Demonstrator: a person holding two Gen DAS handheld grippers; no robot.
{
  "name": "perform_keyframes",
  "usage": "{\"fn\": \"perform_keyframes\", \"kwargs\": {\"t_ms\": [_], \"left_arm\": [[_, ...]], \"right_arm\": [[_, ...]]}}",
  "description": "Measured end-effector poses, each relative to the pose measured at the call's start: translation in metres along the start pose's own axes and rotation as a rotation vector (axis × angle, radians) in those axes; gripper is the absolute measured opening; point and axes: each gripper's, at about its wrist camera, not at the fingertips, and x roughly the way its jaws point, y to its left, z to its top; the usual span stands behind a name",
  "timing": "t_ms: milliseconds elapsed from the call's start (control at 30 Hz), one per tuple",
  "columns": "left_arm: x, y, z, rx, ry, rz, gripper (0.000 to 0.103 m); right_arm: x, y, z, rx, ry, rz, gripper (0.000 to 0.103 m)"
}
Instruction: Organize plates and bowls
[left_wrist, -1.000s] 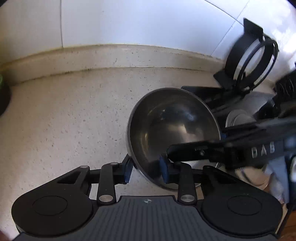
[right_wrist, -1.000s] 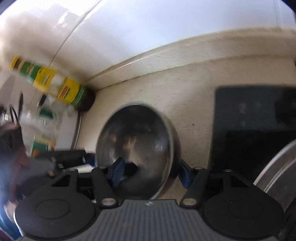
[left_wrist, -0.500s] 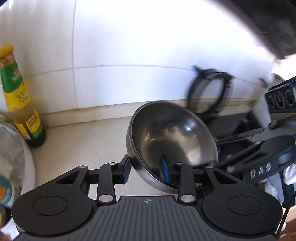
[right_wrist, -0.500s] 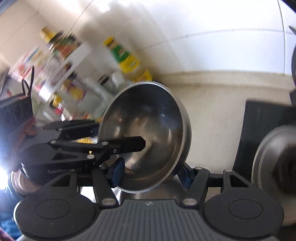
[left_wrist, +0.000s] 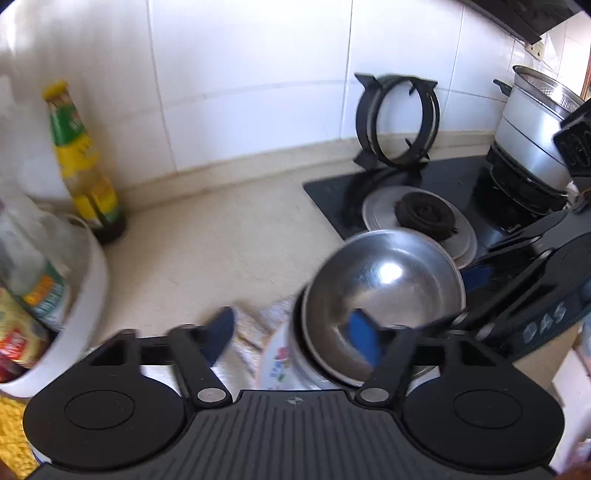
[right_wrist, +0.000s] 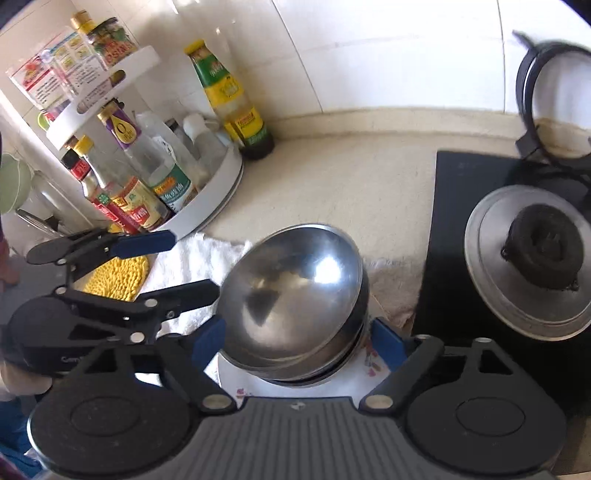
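A steel bowl (left_wrist: 384, 291) sits tilted on top of a stack of bowls on a white flowered plate (left_wrist: 277, 365). It also shows in the right wrist view (right_wrist: 295, 291), over the plate (right_wrist: 251, 384). My left gripper (left_wrist: 291, 332) is open; its right pad sits inside the bowl and its left pad is clear of it. My right gripper (right_wrist: 295, 339) is open, its pads either side of the stack without clamping it. Each gripper shows in the other's view, the left (right_wrist: 110, 273) and the right (left_wrist: 532, 295).
A white towel (right_wrist: 192, 258) and a yellow mat (right_wrist: 118, 273) lie under the stack. A white rack of sauce bottles (right_wrist: 147, 177) stands left, a yellow-label bottle (left_wrist: 81, 162) by the wall. The black hob (left_wrist: 406, 199) with a burner (right_wrist: 535, 258) is on the right, a pot (left_wrist: 535, 125) behind.
The steel bowl has come down from mid-air onto the stack on the plate. My left gripper has opened and let go of its rim. Both views have pulled back.
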Motion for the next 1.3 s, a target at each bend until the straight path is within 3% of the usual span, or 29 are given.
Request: {"fn": "perform_keyframes", "kwargs": {"t_ms": [200, 300, 467, 533, 800, 933, 1300], "left_arm": [[-0.018, -0.003, -0.013, -0.026, -0.053, 0.048, 0.086], [-0.028, -0.001, -0.017, -0.048, -0.081, 0.074, 0.086], [-0.044, 0.01, -0.025, -0.102, -0.121, 0.1, 0.089], [-0.052, 0.016, -0.029, -0.131, -0.142, 0.117, 0.095], [-0.075, 0.023, -0.044, -0.171, -0.187, 0.194, 0.096], [-0.083, 0.024, -0.055, -0.19, -0.202, 0.256, 0.103], [-0.093, 0.031, -0.079, -0.31, -0.178, 0.224, 0.103]], "right_arm": [[-0.027, 0.029, -0.015, -0.056, -0.152, -0.048, 0.092], [-0.041, 0.054, -0.023, -0.145, -0.251, -0.086, 0.103], [-0.054, 0.081, -0.036, -0.209, -0.377, -0.098, 0.103], [-0.056, 0.086, -0.039, -0.193, -0.395, -0.089, 0.103], [-0.062, 0.103, -0.056, -0.143, -0.467, -0.04, 0.103], [-0.058, 0.104, -0.064, -0.096, -0.466, -0.029, 0.103], [-0.055, 0.105, -0.085, -0.054, -0.48, -0.124, 0.103]]}}
